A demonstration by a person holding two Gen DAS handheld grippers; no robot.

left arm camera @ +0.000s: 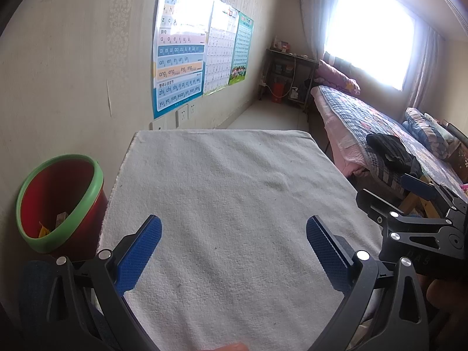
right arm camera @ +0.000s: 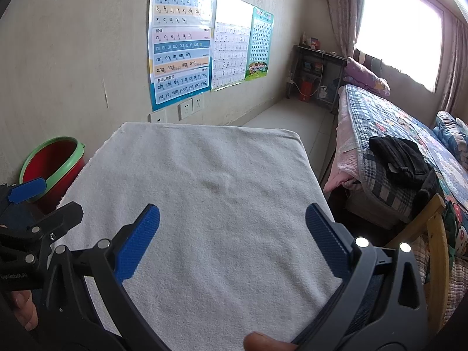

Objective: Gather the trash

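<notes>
Beside the white-clothed table: red bin, green rim, yellow and pale scraps inside. Left gripper and right gripper: both spread wide, empty.

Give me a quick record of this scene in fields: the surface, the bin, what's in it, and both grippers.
Surface: white towel-covered table, no trash visible on it
Bin: red plastic bucket with green rim, on the floor left of the table
Bin contents: a few scraps, yellow and pale
Left gripper: open, empty, above the table
Right gripper: open, empty, above the table
</notes>
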